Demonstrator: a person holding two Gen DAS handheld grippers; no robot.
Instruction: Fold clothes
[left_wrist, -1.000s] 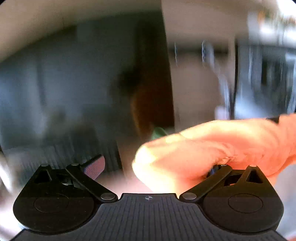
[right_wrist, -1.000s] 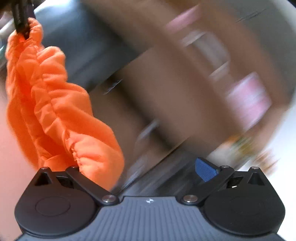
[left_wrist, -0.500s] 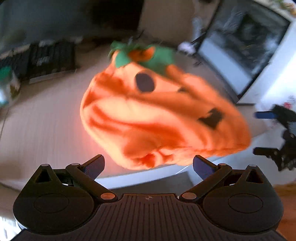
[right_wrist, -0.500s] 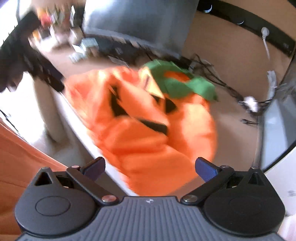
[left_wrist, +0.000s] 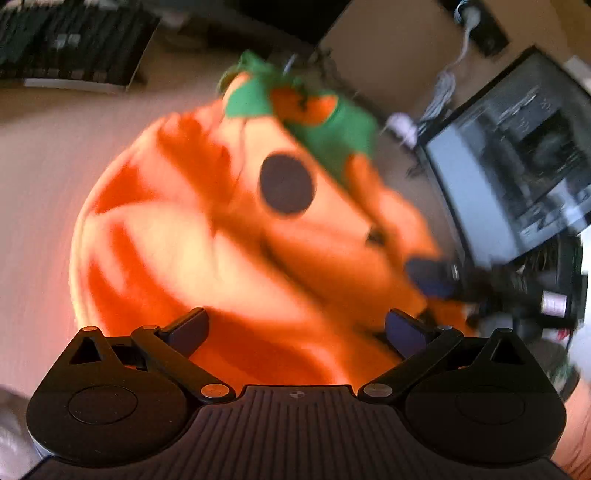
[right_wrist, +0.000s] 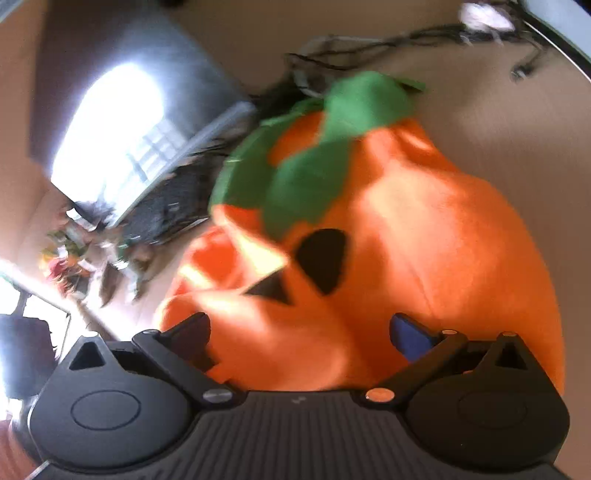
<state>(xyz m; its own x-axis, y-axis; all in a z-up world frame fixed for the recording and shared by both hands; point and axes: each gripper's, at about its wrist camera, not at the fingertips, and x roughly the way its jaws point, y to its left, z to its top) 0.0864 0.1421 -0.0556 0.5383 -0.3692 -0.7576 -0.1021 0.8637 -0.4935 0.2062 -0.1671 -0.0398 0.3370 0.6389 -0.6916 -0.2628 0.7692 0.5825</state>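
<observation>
An orange pumpkin costume (left_wrist: 207, 258) is lying in a puffy heap on the pale bench (left_wrist: 44, 155), filling the middle of both wrist views. Its green leaf collar (left_wrist: 332, 122) is sitting at the far end of the heap, and black felt face patches are showing on the orange cloth: a round one (left_wrist: 287, 184) in the left view, and an oval eye (right_wrist: 321, 260) with a triangle just beside it in the right view.

The left hand-held gripper (left_wrist: 295, 328) is hanging over the near edge of the costume with its 2 fingers spread wide and nothing between them; the cloth is lying below and beyond the tips. The right hand-held gripper (right_wrist: 301, 332) is likewise spread apart, its 2 blue-padded fingers (right_wrist: 408, 334) framing the near edge of the orange cloth without pinching it. In the left view the right hand-held gripper is showing as a dark blurred shape at the right side of the costume.

A dark keyboard (left_wrist: 70, 40) is resting on the bench at the far left of the left view, and a monitor (left_wrist: 517, 166) is standing to the right of the costume. Tangled cables (right_wrist: 388, 40) are lying on the bench behind the collar. Both views are motion-blurred.
</observation>
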